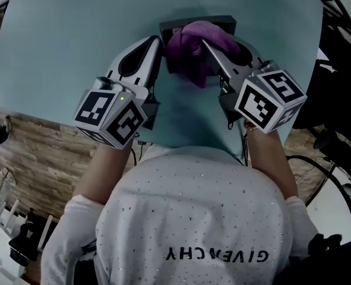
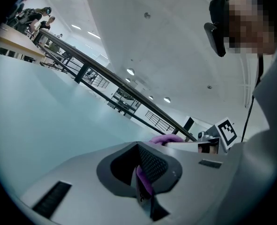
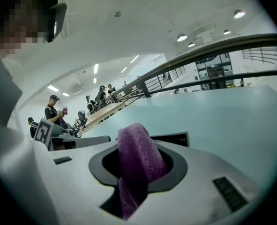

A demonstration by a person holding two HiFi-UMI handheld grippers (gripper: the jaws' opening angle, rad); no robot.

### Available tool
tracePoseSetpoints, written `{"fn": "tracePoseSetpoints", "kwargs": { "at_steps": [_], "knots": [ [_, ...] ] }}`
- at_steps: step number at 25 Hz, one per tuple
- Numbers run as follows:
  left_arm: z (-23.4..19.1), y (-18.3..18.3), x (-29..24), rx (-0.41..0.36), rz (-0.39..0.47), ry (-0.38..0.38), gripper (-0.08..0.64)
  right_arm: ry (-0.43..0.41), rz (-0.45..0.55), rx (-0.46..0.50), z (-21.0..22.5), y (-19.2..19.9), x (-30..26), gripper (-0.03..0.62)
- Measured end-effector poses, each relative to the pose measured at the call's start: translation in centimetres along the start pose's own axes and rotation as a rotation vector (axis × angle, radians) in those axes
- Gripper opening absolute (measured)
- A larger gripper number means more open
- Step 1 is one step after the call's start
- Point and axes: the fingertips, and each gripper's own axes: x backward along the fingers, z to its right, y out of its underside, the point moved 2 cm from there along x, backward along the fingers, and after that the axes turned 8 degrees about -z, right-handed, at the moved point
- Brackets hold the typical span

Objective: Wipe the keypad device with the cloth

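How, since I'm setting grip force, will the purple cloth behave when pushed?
Probably floppy: the purple cloth bunches and droops in folds between the right gripper and left gripper. Likely light and compressible, since its pile squashes in the jaws. It should drag rather than slide over the keypad device.

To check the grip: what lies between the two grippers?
The purple cloth, bunched on the dark device, held by the left gripper and the right gripper; the head view shows it.

One cloth (image 1: 190, 46), one keypad device (image 1: 218, 22), two grippers (image 1: 158, 44) (image 1: 206, 44).
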Motion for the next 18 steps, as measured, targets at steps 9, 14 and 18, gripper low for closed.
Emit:
{"fn": "tracePoseSetpoints", "kwargs": {
  "at_steps": [9, 14, 18],
  "knots": [
    [-0.1, -0.4, 0.0, 0.002, -0.004, -0.023, 0.005, 0.080, 0.014, -0.052, 3.7, -0.1, 2.2, 0.103],
    [0.1, -0.4, 0.0, 0.009, -0.006, -0.028, 0.005, 0.129, 0.033, -0.072, 5.8, 0.3, 3.4, 0.103],
    [0.3, -0.4, 0.0, 0.004, -0.006, -0.029, 0.006, 0.154, 0.041, -0.098, 7.0, 0.8, 3.9, 0.103]
  ]
}}
